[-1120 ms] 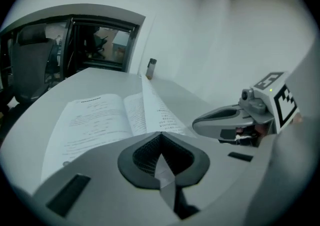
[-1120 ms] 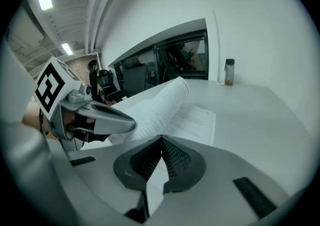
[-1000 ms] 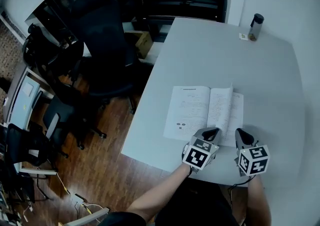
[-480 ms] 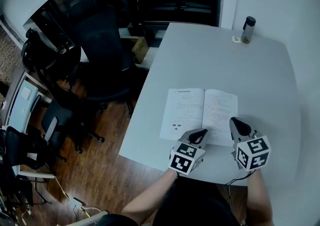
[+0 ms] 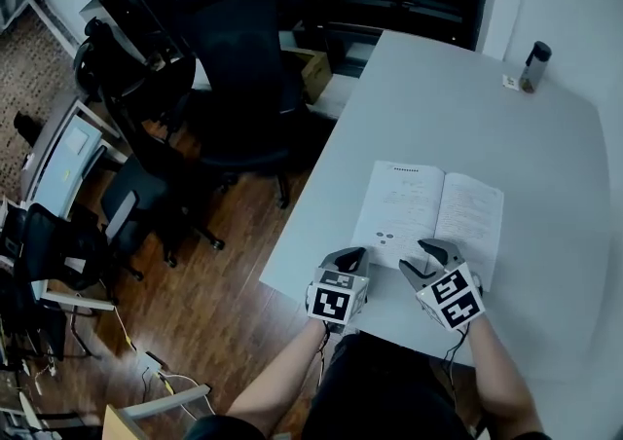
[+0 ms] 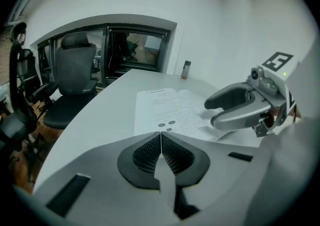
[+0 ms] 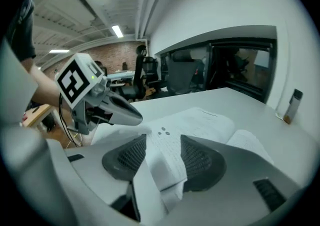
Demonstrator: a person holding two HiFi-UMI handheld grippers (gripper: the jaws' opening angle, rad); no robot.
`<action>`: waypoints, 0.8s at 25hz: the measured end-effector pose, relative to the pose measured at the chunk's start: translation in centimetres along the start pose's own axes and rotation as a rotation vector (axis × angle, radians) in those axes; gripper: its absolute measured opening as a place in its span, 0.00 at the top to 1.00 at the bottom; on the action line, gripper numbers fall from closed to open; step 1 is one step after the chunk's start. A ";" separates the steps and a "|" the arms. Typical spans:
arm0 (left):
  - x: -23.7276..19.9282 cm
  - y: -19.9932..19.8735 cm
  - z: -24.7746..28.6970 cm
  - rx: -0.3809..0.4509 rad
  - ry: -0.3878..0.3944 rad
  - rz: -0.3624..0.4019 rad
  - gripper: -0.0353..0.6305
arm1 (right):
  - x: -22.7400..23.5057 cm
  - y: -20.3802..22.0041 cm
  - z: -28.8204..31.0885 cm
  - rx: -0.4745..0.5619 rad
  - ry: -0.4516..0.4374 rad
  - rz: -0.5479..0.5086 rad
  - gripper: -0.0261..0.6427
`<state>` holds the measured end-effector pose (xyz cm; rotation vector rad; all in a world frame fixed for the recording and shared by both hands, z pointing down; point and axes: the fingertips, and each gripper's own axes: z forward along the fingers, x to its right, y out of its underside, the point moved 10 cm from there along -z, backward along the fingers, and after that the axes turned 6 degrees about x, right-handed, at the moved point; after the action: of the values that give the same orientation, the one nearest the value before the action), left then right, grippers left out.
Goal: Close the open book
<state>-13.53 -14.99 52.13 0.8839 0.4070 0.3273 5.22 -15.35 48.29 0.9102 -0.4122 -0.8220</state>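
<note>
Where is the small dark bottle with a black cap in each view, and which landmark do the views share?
Head view: the small dark bottle with a black cap stands upper right.
Left gripper view: bottle just above centre.
Right gripper view: bottle at the right edge, mid-height.
Shared landmark: the open white book, always nearer than the bottle.

Book (image 5: 428, 214): matt white printed paper. Table (image 5: 545, 156): smooth matt grey. Floor (image 5: 229, 316), lower left: glossy wood planks
</note>
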 end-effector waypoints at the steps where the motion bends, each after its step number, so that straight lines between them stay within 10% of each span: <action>1: -0.5 0.3 -0.3 -0.002 -0.012 -0.008 0.94 | -0.7 -0.1 1.1 -0.024 -0.025 -0.048 0.64; 10: -3.4 2.6 -2.2 -0.010 -0.055 -0.075 0.94 | -2.8 1.3 6.3 -0.244 -0.022 -0.410 0.54; 20: -3.2 2.2 -1.8 -0.006 -0.031 -0.067 0.94 | -2.0 1.2 3.2 -0.067 0.003 -0.003 0.88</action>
<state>-17.44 -13.87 53.48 0.8662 0.4056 0.2530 2.44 -15.06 51.15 0.8498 -0.3784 -0.8322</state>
